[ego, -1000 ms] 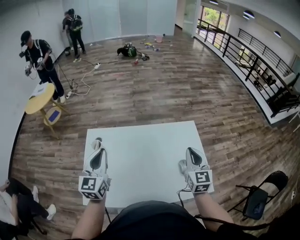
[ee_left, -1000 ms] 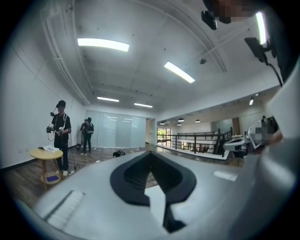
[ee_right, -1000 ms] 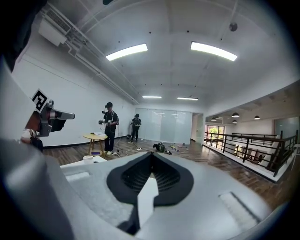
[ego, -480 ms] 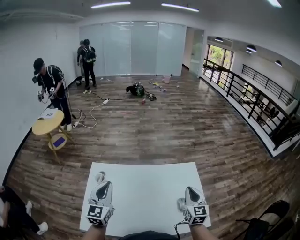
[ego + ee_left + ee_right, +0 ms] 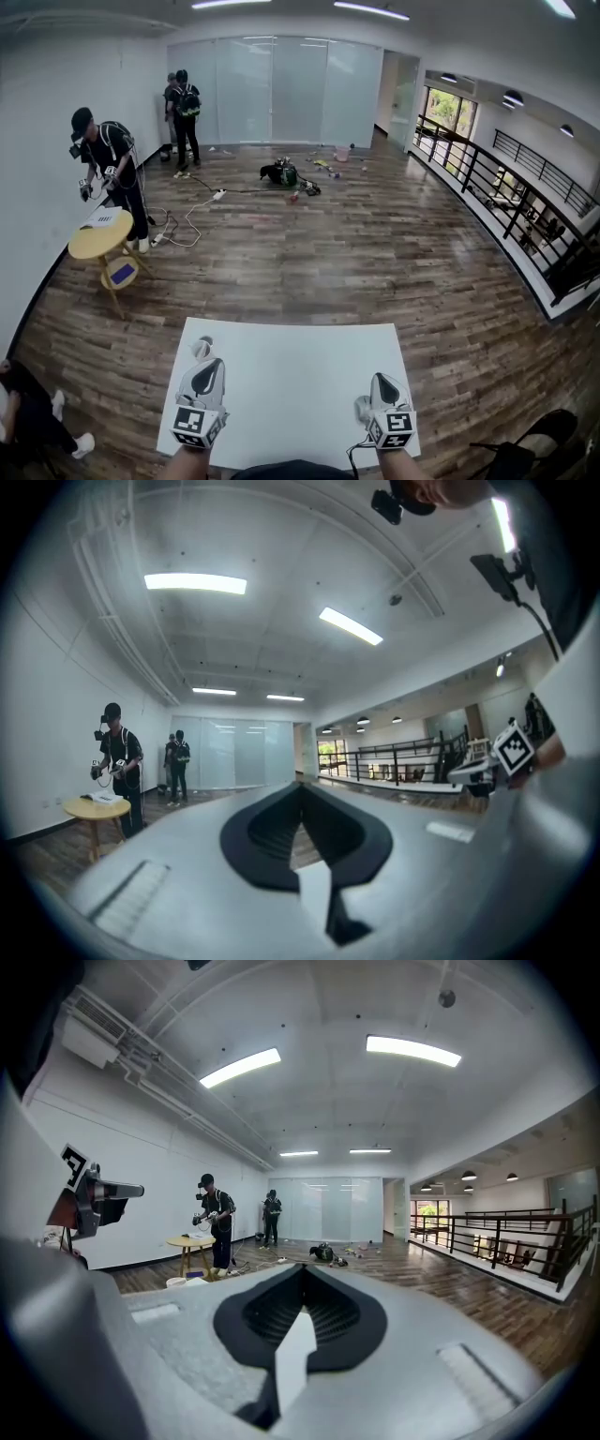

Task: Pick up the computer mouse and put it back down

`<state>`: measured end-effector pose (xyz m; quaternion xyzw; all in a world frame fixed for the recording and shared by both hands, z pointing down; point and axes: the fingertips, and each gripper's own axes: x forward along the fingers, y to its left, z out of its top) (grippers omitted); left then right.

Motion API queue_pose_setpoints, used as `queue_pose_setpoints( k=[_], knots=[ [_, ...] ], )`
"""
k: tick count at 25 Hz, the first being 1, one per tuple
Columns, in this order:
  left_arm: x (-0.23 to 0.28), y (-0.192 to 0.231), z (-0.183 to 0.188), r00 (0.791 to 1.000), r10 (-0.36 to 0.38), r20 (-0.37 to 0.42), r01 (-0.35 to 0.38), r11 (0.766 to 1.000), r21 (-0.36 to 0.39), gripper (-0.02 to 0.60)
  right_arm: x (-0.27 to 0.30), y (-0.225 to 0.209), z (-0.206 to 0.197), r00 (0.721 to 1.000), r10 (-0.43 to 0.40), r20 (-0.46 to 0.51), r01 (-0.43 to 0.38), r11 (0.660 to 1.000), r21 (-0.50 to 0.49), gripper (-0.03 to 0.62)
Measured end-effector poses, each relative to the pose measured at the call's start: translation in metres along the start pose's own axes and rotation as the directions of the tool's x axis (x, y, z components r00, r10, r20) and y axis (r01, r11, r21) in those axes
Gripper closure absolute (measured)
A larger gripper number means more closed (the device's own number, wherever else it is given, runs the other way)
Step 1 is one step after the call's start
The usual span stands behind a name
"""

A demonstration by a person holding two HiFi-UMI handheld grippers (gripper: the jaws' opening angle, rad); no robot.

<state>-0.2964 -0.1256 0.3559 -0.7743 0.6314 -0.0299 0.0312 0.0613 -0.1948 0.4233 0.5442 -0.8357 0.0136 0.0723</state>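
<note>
While over table (image 5: 292, 370), both tools (image 5: 213, 362) (image 5: 379, 378) shut.

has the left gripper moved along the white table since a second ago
No. The left gripper sits just behind the small grey object near the white table's left edge, as before.

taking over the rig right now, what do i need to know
Left tool: shut, nothing in it, over the white table, near-left part.
Right tool: shut, nothing in it, near-right part.
Mouse: not clearly made out; a small grey object on the table just ahead of the left tool may be it.
Done: nothing that shows.
Left: pick it up, set it back down.
</note>
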Motion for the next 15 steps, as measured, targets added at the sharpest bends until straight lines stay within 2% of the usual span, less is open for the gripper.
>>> queue_pose_setpoints(
  k=[15],
  knots=[
    [-0.004, 0.015, -0.006, 0.999, 0.037, 0.003, -0.037, 0.999, -0.014, 0.6, 0.014, 0.008, -0.004, 0.999, 0.039, -0.022, -0.039, 0.999, -0.023, 0.592]
  ],
)
